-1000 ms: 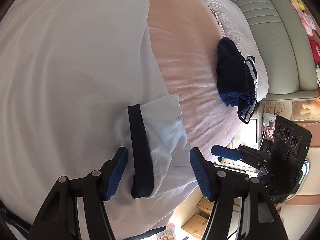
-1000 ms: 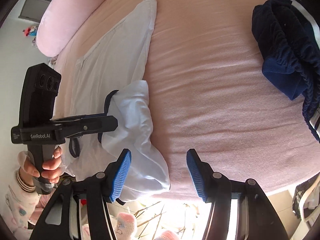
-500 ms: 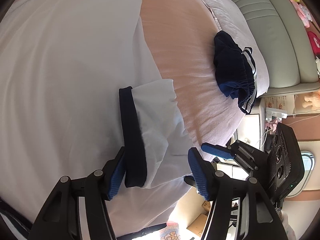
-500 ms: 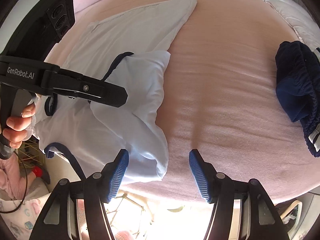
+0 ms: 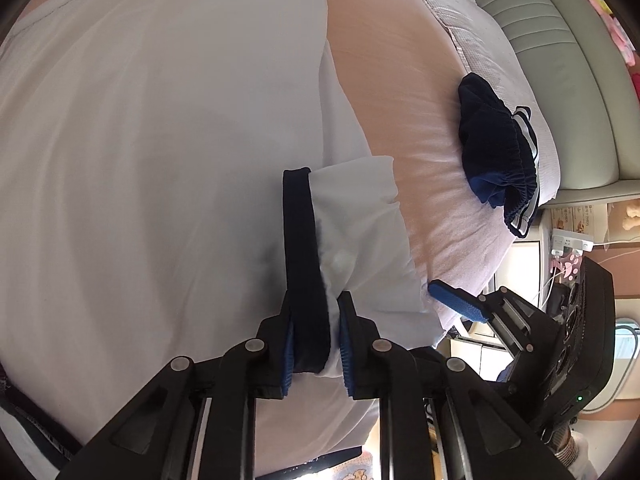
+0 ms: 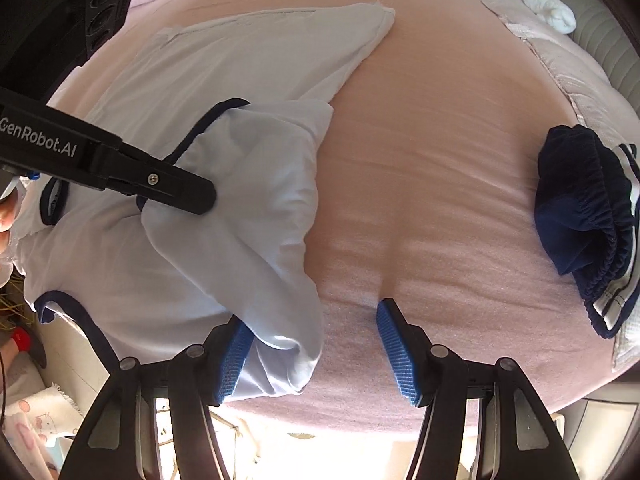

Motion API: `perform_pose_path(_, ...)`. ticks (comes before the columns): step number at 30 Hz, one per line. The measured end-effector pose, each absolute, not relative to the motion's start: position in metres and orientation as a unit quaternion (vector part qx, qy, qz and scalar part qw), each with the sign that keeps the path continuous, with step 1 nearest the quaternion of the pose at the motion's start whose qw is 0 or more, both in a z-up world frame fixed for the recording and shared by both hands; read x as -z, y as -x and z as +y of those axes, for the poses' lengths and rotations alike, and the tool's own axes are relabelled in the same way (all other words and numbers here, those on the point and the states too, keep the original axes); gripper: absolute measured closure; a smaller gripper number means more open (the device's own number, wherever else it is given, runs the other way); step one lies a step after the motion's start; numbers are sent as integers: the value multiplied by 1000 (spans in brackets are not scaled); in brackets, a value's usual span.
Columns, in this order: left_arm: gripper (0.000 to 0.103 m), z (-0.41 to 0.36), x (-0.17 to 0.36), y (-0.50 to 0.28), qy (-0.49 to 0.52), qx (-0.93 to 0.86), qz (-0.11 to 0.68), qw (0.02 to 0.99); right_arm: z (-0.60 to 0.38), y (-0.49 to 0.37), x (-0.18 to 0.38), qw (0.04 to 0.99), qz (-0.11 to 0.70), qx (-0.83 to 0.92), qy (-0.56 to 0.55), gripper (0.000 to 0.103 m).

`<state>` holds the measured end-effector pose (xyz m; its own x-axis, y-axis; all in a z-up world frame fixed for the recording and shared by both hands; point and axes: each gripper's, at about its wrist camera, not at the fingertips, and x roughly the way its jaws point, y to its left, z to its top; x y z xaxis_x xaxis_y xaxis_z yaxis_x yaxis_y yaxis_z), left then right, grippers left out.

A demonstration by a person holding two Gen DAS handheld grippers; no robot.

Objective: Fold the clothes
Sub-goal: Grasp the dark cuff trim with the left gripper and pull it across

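A white shirt (image 5: 140, 160) with navy trim lies spread on the pink bed sheet (image 6: 440, 120). Its short sleeve (image 5: 360, 220) is folded in over the body. My left gripper (image 5: 314, 344) is closing on the sleeve's navy cuff (image 5: 300, 220), and both blue pads press the fabric. In the right wrist view the left gripper's finger (image 6: 172, 192) rests on the sleeve (image 6: 248, 168). My right gripper (image 6: 312, 320) points down at the bed's near edge with its jaws narrowing. The shirt's folded shoulder lies between them beside the left pad, not pinched.
Crumpled navy shorts (image 6: 580, 200) with white stripes lie apart at the right of the bed. A grey-green padded headboard (image 5: 560, 60) and a quilted cover (image 5: 480, 40) border the far side. A bedside unit with a power strip (image 5: 568, 244) stands past the mattress edge.
The left jaws have come together onto the navy cuff. The right gripper has rolled and shifted toward the shirt, so the folded shoulder now sits between its narrowing jaws.
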<state>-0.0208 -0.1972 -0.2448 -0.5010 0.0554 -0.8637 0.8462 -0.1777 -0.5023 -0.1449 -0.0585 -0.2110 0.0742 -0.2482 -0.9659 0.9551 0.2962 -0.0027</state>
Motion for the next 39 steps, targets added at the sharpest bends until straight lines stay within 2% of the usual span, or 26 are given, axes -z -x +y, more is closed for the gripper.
perform_pose_path(2, 87, -195, 244, 19, -403, 654, 562, 306, -58, 152, 210, 609, 485, 487, -396, 63)
perform_pose_path(4, 87, -194, 244, 16, -408, 653, 558, 310, -58, 161, 208, 599, 465, 493, -427, 68)
perform_pose_path(15, 87, -179, 246, 8, -435, 654, 533, 314, -57, 176, 213, 583, 488, 477, -440, 69)
perform_pose_path(20, 87, -173, 252, -1, -428, 654, 546, 301, -55, 182, 211, 590, 494, 466, -435, 69)
perform_pose_path(27, 86, -174, 251, -4, -428, 652, 554, 290, -52, 190, 208, 608, 507, 443, -420, 65)
perform_pose_path(31, 85, -170, 245, 5, -460, 655, 518, 303, -49, 195, 207, 621, 513, 427, -411, 61)
perform_pose_path(37, 80, -135, 240, 37, -522, 683, 361, 361, -46, 196, 206, 626, 537, 406, -393, 51)
perform_pose_path(39, 80, -125, 240, 41, -516, 682, 340, 391, -45, 196, 206, 625, 545, 402, -388, 48)
